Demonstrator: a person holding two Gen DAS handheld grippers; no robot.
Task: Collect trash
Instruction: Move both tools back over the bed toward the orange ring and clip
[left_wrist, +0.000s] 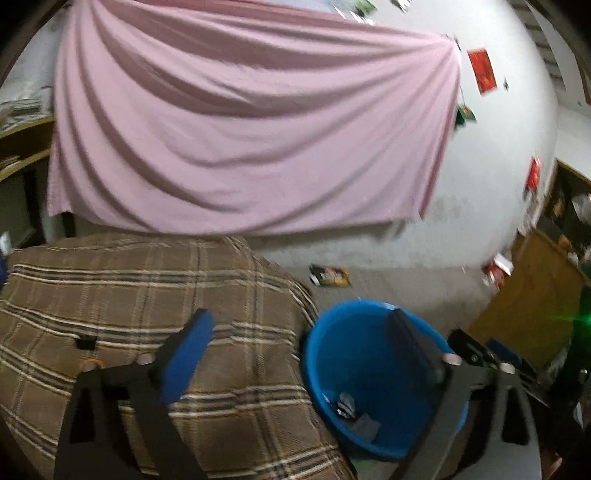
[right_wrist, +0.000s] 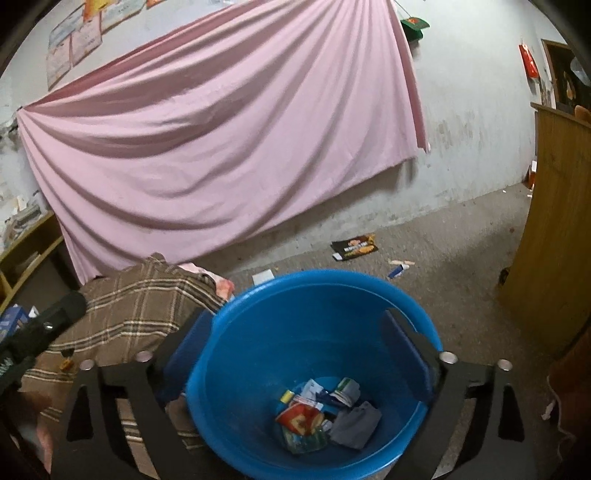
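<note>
Blue bucket (right_wrist: 314, 332) sits on the floor with wrappers (right_wrist: 303, 421) piled in its bottom. Right gripper (right_wrist: 295, 347) hangs over it, jaws spread wide, nothing pinched. Left gripper (left_wrist: 299, 343) is spread too, over the plaid blanket (left_wrist: 129, 280) at the bucket's 9 o'clock. Black wrapper (right_wrist: 354, 246) lies on the floor at 12.

The bucket (right_wrist: 314, 369) stands on the floor (right_wrist: 461, 251), just right of the blanket (right_wrist: 140, 306). Wrappers (right_wrist: 321, 413) lie in it. Behind it lies a packet (right_wrist: 354, 246) near the wall, a cabinet (right_wrist: 554, 258) to the right.
</note>
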